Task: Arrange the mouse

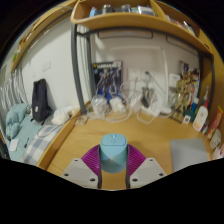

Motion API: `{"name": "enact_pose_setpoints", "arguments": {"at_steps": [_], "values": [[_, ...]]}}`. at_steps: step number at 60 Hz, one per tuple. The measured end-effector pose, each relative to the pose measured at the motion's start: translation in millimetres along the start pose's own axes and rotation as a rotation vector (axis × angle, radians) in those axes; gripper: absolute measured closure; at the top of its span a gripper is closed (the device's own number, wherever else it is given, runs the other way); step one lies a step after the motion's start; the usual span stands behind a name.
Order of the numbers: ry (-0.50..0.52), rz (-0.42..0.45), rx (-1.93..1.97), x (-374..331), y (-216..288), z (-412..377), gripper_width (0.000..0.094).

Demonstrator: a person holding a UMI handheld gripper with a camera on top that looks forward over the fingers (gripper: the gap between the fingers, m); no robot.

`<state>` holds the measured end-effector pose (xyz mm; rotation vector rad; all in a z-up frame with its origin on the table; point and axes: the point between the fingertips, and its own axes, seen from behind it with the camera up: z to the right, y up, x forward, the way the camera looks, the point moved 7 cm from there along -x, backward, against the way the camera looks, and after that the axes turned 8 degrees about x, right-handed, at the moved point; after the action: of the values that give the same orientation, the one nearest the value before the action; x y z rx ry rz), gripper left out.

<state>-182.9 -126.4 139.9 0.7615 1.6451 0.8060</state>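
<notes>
A light blue computer mouse (113, 154) sits between my gripper's two fingers, with the magenta pads (92, 160) pressed against its left and right sides. My gripper (113, 170) is shut on the mouse and holds it above the wooden desk (85, 135). The mouse points forward, its scroll wheel visible near its far end. Its lower part is hidden between the fingers.
A grey mouse mat (192, 154) lies on the desk to the right. White cables and small items (125, 100) crowd the desk's back by the wall. Bottles and figures (195, 105) stand at the back right. A shelf (130, 15) runs overhead. A bed with a dark bag (40, 100) is to the left.
</notes>
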Motion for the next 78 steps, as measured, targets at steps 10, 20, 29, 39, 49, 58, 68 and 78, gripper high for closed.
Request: {"name": "enact_pose_setpoints", "arguments": {"at_steps": [10,20,29,39,49,58,68,78], "values": [[-0.060,0.128,-0.009,-37.1,89.8,88.6,0.0620],[-0.148,0.176,0.020,-47.8,122.6,202.3,0.0620],[-0.228,0.095,0.051,-29.5,88.7,288.3,0.0615],[-0.266,-0.062,0.085,-2.4,24.2,337.4,0.0614],[-0.279,-0.153,0.119,15.8,-19.6,358.2,0.0616],[-0.270,-0.148,0.162,18.5,-29.6,361.6,0.0575],[-0.292,-0.194,0.139,18.8,-37.5,362.0,0.0406],[-0.314,-0.243,0.116,6.8,-31.6,360.4,0.0065]]}}
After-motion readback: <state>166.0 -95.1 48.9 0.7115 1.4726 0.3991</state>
